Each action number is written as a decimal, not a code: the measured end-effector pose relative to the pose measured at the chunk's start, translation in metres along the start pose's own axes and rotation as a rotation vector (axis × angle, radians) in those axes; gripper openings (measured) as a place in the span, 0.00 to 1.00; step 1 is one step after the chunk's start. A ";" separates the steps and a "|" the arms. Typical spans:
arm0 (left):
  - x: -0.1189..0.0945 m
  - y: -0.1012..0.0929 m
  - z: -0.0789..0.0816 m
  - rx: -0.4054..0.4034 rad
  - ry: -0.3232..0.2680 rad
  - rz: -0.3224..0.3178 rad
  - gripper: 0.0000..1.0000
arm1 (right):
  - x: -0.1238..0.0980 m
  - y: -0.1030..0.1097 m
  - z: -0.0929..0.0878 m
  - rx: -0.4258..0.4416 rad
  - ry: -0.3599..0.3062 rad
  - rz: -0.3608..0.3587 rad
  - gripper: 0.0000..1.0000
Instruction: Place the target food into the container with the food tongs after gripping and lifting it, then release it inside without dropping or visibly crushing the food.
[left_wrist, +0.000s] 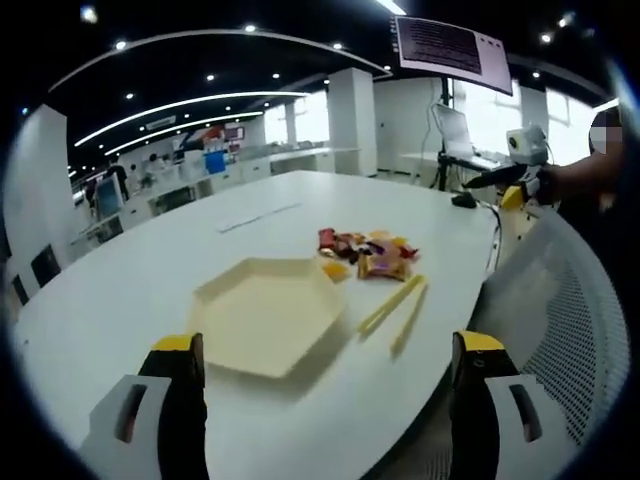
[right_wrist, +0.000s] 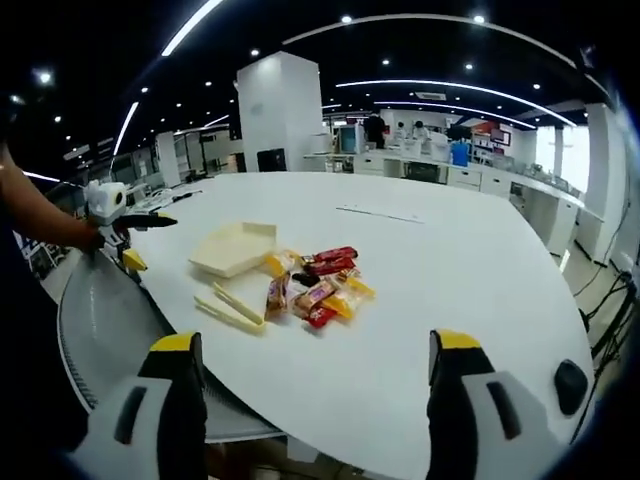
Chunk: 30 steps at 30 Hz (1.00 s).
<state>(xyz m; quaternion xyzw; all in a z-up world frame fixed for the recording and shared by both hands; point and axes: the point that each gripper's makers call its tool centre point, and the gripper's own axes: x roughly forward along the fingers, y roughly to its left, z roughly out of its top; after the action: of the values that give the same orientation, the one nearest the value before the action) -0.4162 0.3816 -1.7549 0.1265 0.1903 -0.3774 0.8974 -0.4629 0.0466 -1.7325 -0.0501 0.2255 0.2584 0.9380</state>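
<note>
Seen on a broad white desk (right_wrist: 430, 290) in an open-plan office, with wide bare surface left and far of the items and a curved near edge beside a grey mesh chair back (left_wrist: 570, 320). Held above that near edge, the left gripper (left_wrist: 325, 400), jaws spread wide and gripping nothing; likewise the right gripper (right_wrist: 312, 400), wide and unloaded, facing in from another side of the desk. Set near the desk's edge, a pale yellow hexagonal container (left_wrist: 265, 315), shallow and unfilled. Scattered just beside one of its corners, a small heap of wrapped snacks (right_wrist: 318, 285) in red, orange and yellow, wrappers uncrushed, one yellow piece touching or nearly touching the container's rim. Laid flat between heap and desk edge, pale yellow food tongs (left_wrist: 395, 305), arms slightly parted, untouched. Farther along the desk, a thin white strip (right_wrist: 378, 213) and a dark mouse-like object (right_wrist: 570, 385) by the edge. Beyond, a monitor (left_wrist: 450, 50) on a stand.
</note>
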 end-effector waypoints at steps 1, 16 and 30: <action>0.000 0.001 0.001 0.016 0.000 0.005 1.00 | 0.001 0.001 0.000 -0.001 0.002 0.000 0.92; -0.001 0.002 -0.009 0.066 0.048 -0.010 1.00 | -0.002 0.004 -0.002 0.016 0.011 -0.019 0.98; -0.003 0.004 -0.017 0.073 0.084 0.001 0.96 | 0.009 0.000 0.005 0.006 0.018 -0.031 0.98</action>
<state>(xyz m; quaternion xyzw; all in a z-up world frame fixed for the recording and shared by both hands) -0.4194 0.3921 -1.7687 0.1749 0.2139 -0.3780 0.8836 -0.4540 0.0515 -1.7322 -0.0530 0.2339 0.2429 0.9399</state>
